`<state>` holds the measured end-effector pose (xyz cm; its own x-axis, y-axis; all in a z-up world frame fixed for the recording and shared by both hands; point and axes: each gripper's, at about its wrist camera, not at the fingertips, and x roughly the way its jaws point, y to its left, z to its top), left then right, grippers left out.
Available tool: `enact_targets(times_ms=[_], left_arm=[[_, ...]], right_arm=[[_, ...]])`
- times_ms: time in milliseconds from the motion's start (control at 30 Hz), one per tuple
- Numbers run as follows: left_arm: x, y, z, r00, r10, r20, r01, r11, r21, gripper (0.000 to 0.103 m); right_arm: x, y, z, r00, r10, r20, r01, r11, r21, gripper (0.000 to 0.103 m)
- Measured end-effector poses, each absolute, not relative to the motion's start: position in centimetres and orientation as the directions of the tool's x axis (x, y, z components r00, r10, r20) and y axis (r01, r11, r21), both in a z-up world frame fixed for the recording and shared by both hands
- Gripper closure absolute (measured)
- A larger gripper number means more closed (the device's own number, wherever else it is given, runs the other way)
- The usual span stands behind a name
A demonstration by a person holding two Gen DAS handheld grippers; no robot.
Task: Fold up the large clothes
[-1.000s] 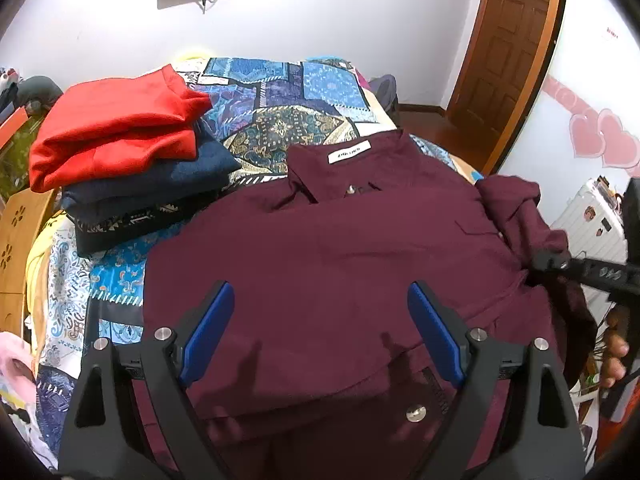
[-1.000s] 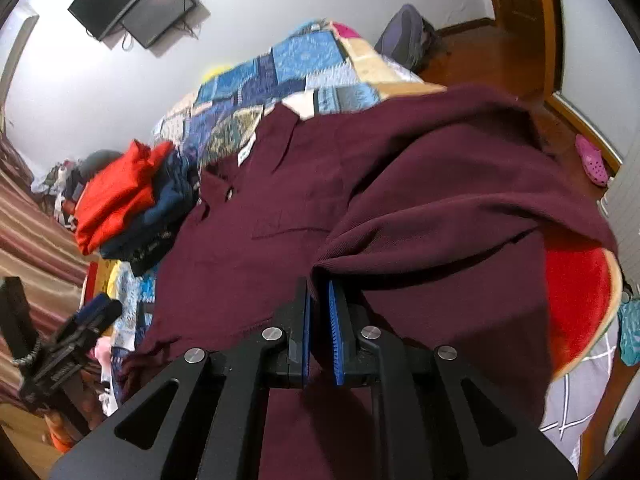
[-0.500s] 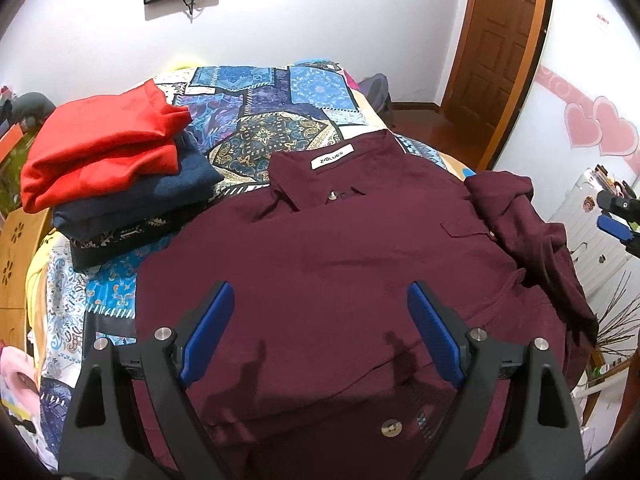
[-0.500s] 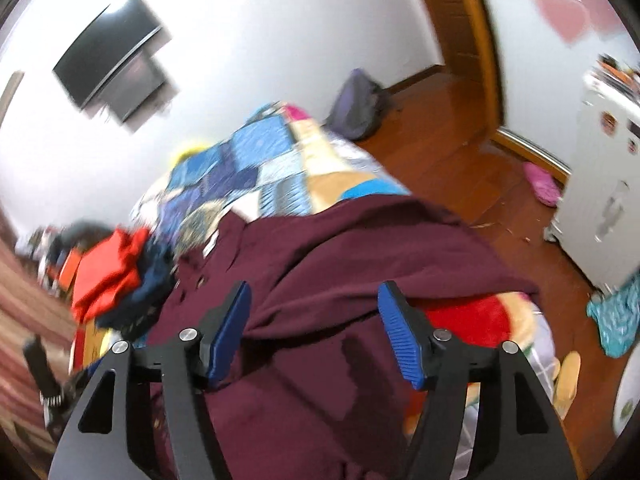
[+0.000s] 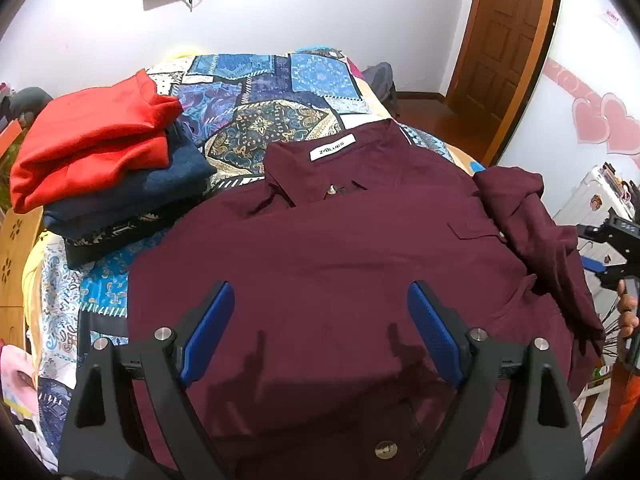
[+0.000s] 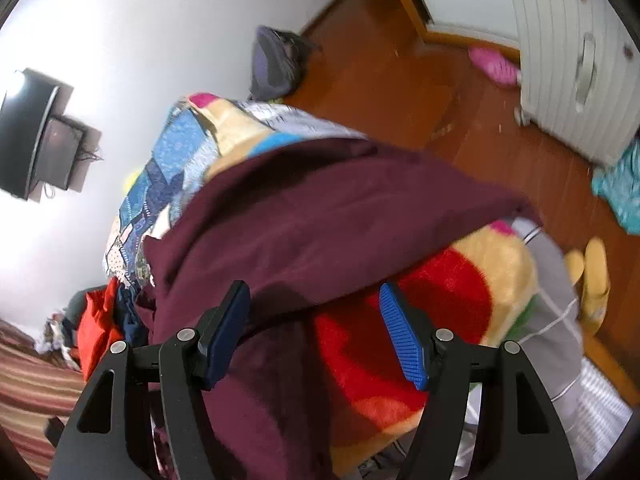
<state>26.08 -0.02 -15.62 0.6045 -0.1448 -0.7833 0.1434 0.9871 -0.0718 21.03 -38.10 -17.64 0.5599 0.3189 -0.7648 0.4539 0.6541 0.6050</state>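
Maroon shirt [image 5: 320, 264] lies spread on bed just ahead of left claw [image 5: 320, 340], w/ sleeve [image 5: 536, 232] bunched to its right. Both claws wide open, holding nothing; right claw [image 6: 316, 336] hovers over shirt edge. Folding looks barely begun; folded pile [image 5: 104, 168] sits ahead-left.

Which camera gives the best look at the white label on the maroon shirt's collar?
The left wrist view. There the white label sits unobstructed on the collar of the maroon shirt, lying face up on the bed. The right wrist view shows only blurred folds of the shirt; its collar and label are out of sight.
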Motion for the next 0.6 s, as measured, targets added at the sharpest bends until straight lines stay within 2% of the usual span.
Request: enact_targets(times_ms=[200, 267, 300, 333, 400, 433, 600], left_arm=[[26.6, -0.1, -16.0, 0.593, -0.142, -0.793, 0.139, 0.988, -0.073, 0.015], [26.7, -0.1, -16.2, 0.591, -0.144, -0.794, 0.138, 0.987, -0.076, 0.015], [26.7, 0.0, -16.2, 0.59, -0.144, -0.794, 0.137, 0.987, -0.077, 0.015], [26.8, 0.0, -16.2, 0.59, -0.144, -0.795, 0.137, 0.988, -0.078, 0.015], [26.7, 0.1, -16.1, 0.593, -0.145, -0.792, 0.138, 0.987, -0.078, 0.015], [26.7, 0.1, -16.1, 0.596, -0.145, -0.79, 0.138, 0.987, -0.077, 0.015], [26.1, 0.6, -15.4, 0.618, -0.143, -0.773, 0.137, 0.988, -0.073, 0.015]], right_arm=[[22.6, -38.8, -19.0, 0.574, 0.312, -0.757, 0.469, 0.633, 0.616, 0.039], [23.3, -38.6, -18.7, 0.573, 0.293, -0.766, 0.443, 0.675, 0.59, 0.053], [23.7, -38.4, -18.6, 0.565, 0.281, -0.776, 0.437, 0.696, 0.57, 0.071], [24.1, -38.1, -18.4, 0.557, 0.28, -0.782, 0.434, 0.705, 0.561, 0.079], [24.3, -38.0, -17.8, 0.566, 0.267, -0.78, 0.432, 0.71, 0.556, 0.089], [24.3, -38.1, -17.4, 0.576, 0.259, -0.776, 0.423, 0.718, 0.553, 0.092], [24.0, -36.8, -11.5, 0.679, 0.221, -0.7, 0.323, 0.766, 0.556, 0.094]])
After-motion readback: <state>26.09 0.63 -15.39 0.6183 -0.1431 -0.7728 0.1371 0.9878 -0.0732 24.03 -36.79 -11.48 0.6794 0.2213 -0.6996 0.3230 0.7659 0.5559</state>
